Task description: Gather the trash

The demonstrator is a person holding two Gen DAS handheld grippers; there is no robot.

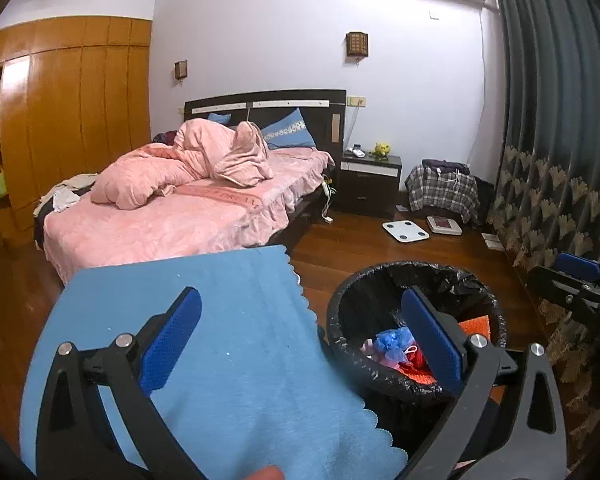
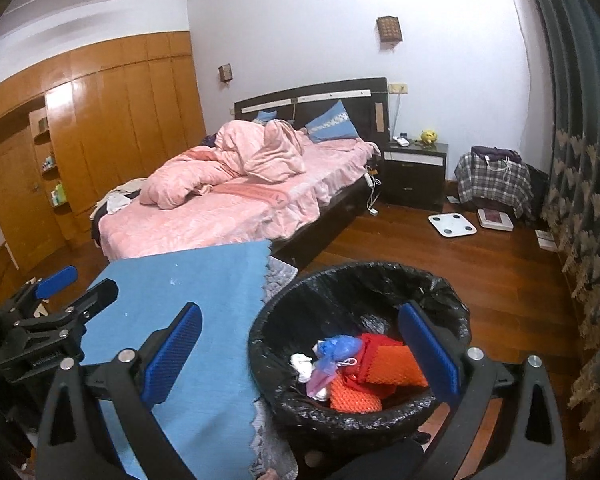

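A black-lined trash bin (image 1: 380,280) stands on the wood floor; it also shows in the right wrist view (image 2: 340,276). Inside lie orange and red mesh pieces (image 2: 392,368), a crumpled blue bag (image 2: 340,346) and white scraps (image 2: 302,362). A blue cloth (image 1: 220,320) covers a surface left of the bin, also in the right wrist view (image 2: 192,280). My left gripper (image 1: 300,340) is open and empty, straddling the cloth edge and bin. My right gripper (image 2: 300,352) is open and empty over the bin's near rim. The left gripper shows at the left of the right view (image 2: 76,284).
A bed with pink bedding (image 2: 240,200) stands behind the cloth. A dark nightstand (image 2: 416,172), a white scale (image 2: 452,224), a plaid-covered pile (image 2: 496,180) and a patterned curtain (image 2: 580,180) line the far right. Wooden wardrobes (image 2: 100,120) stand left.
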